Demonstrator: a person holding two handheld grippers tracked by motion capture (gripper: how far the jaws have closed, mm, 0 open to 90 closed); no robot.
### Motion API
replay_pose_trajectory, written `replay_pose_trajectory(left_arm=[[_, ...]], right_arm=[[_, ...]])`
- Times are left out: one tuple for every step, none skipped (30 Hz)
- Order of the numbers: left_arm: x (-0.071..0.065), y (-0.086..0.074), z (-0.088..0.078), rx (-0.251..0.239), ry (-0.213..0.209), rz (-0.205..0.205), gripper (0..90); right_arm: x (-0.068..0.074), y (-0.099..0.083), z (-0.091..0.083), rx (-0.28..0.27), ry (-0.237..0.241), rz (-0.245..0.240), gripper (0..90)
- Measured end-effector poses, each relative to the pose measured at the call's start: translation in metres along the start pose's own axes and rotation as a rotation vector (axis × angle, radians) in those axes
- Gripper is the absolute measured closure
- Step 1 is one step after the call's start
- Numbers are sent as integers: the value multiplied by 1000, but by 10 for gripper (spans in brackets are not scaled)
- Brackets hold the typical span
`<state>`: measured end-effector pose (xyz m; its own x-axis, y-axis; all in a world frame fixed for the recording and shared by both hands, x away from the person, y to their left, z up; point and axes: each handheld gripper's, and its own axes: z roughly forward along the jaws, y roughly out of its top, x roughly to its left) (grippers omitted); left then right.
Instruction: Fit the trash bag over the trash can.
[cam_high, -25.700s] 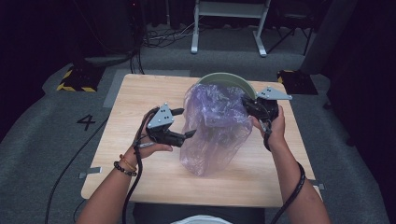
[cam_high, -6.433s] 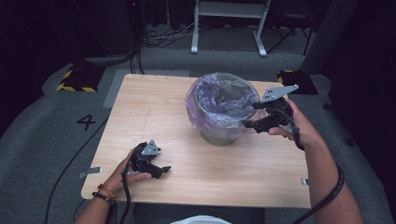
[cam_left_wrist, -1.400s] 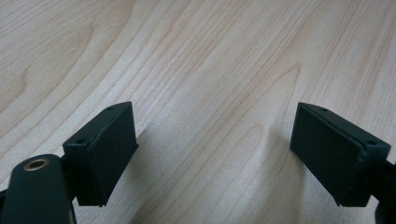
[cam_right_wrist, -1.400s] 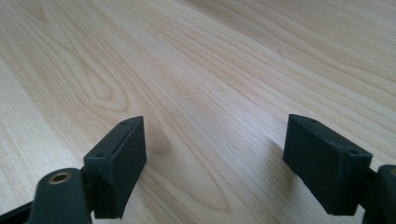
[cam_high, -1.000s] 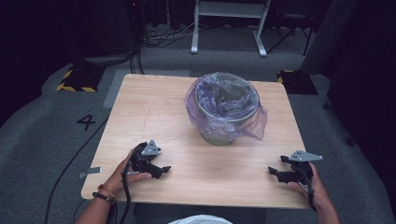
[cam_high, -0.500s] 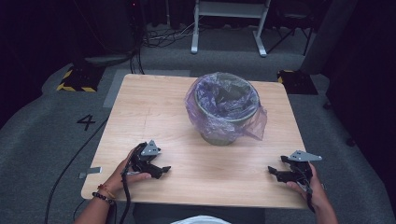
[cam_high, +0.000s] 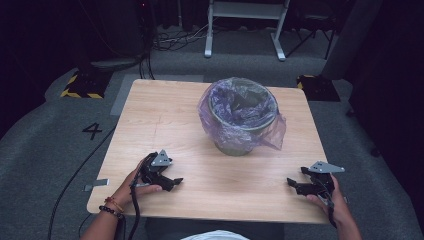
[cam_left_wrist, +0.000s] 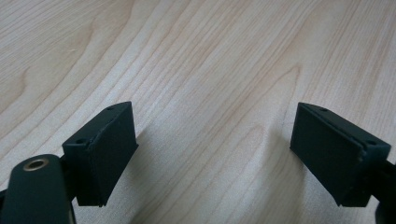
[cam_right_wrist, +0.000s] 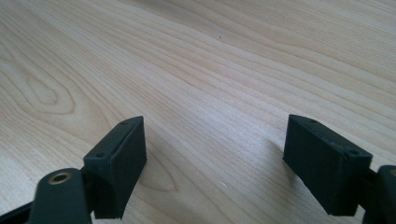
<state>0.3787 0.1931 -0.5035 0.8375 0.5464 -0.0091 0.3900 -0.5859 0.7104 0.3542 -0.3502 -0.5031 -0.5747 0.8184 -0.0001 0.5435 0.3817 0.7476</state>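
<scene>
A grey-green bin (cam_high: 241, 131) lined with a clear purple plastic bag (cam_high: 272, 131) stands upright at the middle of the wooden table (cam_high: 165, 115); the bag's rim is folded over the bin's edge and hangs down its sides. My left gripper (cam_high: 176, 181) rests near the table's front left, open, with bare wood between its jaws (cam_left_wrist: 212, 154). My right gripper (cam_high: 291, 184) sits at the front right, also open over bare wood (cam_right_wrist: 215, 154). Both are well apart from the bin.
The table stands on grey carpet with a "4" marking (cam_high: 93, 131) at the left. A white metal frame (cam_high: 245, 20) and cables lie beyond the far edge. A yellow-black striped block (cam_high: 80, 85) sits on the floor at the back left.
In the last second almost nothing moved; both grippers rest at the front edge. Earlier the right gripper was at the bin's rim, and before that both held the bag up.
</scene>
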Motion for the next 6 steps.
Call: replay_pose_trajectory(left_arm=[[0, 0, 0, 0, 0, 0, 141], [0, 0, 0, 1, 0, 0, 141], [0, 0, 0, 1, 0, 0, 141], [0, 0, 0, 1, -1, -1, 141], [0, 0, 0, 1, -1, -1, 141], [0, 0, 0, 1, -1, -1, 141]], right_arm=[[0, 0, 0, 0, 0, 0, 212], [0, 0, 0, 0, 0, 0, 212], [0, 0, 0, 0, 0, 0, 212], [0, 0, 0, 0, 0, 0, 211], [0, 0, 0, 0, 0, 0, 211], [0, 0, 0, 0, -1, 0, 212]])
